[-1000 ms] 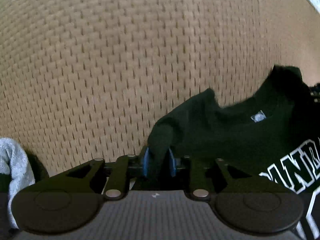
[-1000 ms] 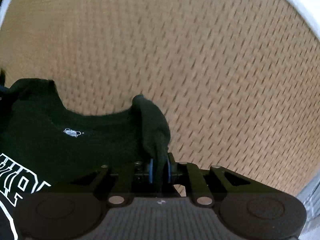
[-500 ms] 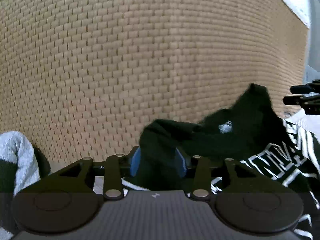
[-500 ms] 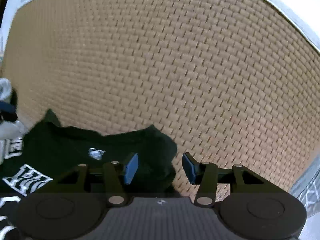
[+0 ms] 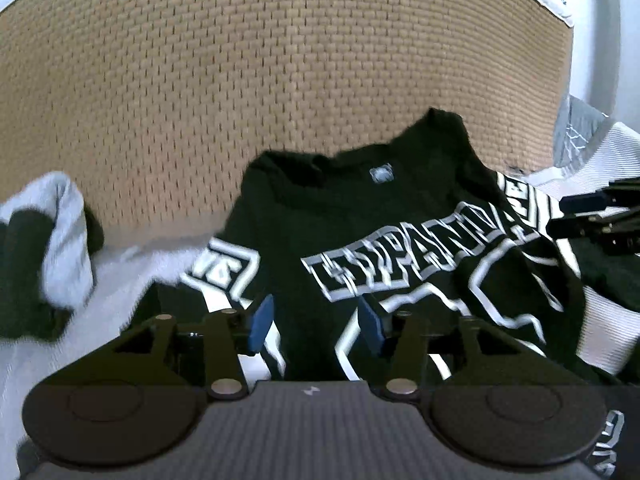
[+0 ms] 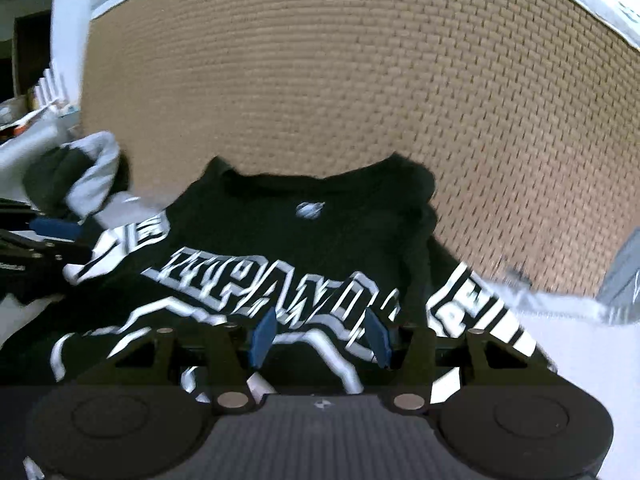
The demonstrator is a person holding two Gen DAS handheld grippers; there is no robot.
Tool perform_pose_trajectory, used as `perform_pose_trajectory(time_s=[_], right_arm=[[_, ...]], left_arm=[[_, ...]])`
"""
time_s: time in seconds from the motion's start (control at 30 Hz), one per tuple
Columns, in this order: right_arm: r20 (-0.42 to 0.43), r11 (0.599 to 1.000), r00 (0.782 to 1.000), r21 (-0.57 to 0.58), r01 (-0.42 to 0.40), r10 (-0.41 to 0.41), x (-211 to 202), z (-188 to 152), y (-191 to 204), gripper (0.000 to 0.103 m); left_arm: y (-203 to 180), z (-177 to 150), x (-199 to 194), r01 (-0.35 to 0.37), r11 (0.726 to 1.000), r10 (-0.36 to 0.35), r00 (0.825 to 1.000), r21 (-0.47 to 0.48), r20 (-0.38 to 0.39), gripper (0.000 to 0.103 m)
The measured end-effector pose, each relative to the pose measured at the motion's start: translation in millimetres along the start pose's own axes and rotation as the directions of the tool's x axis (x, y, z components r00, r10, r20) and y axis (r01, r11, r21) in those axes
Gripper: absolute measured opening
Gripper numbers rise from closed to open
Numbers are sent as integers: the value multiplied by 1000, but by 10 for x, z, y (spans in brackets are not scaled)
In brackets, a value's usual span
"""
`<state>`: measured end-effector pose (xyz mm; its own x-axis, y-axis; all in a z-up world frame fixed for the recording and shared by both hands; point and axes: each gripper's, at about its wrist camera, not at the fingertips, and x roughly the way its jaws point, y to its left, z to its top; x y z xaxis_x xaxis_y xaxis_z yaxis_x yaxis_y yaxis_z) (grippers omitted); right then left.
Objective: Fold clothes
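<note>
A black shirt (image 5: pixel 360 216) with large white lettering lies spread on a white surface, its collar toward a woven tan panel. My left gripper (image 5: pixel 316 330) hovers over the shirt's lower left part. Its jaws are opening; the blue pads stand apart and press on nothing, with the cloth only lying below them. In the right wrist view the same shirt (image 6: pixel 300 236) fills the middle. My right gripper (image 6: pixel 320 338) is open above the lettering and holds nothing. Each gripper shows at the edge of the other's view: the right gripper (image 5: pixel 592 216) and the left gripper (image 6: pixel 40 236).
A woven tan panel (image 5: pixel 280 80) rises behind the shirt. A crumpled grey and dark garment (image 5: pixel 60 240) lies to the shirt's left, also visible from the right wrist (image 6: pixel 92 176). Bare white surface (image 5: pixel 120 276) shows by the shirt. Grey patterned fabric (image 6: pixel 624 276) sits at far right.
Both grippers were shut on the shirt's shoulder corners; they have let go and drawn back. The shirt now lies flat, with its lettering in view.
</note>
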<state>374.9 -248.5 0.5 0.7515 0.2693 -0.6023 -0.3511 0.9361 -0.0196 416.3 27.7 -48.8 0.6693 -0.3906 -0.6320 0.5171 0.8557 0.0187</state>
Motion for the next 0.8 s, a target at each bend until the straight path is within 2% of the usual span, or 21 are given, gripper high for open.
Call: perform_pose_trajectory(time_s=[0.23, 0.43, 0.53, 0.7, 0.8], right_arm=[[-31, 1000, 999, -13, -12, 12, -361, -373, 237, 53], [-68, 998, 998, -61, -12, 8, -543, -689, 489, 53], [-79, 996, 997, -93, -14, 7, -625, -823, 638, 53], [-103, 988, 994, -152, 22, -38, -635, -1049, 860, 53], [-114, 982, 990, -175, 68, -88, -601, -1183, 939, 50]], left_arm=[[-259, -312, -288, -4, 1000, 4, 1000, 8, -11, 53], [-450, -552, -474, 5, 995, -8, 999, -97, -31, 55], [-556, -723, -486, -28, 993, 23, 999, -117, -42, 56], [-663, -1061, -431, -65, 982, 54, 996, -180, -70, 57], [-743, -1204, -412, -89, 979, 75, 994, -185, -81, 57]])
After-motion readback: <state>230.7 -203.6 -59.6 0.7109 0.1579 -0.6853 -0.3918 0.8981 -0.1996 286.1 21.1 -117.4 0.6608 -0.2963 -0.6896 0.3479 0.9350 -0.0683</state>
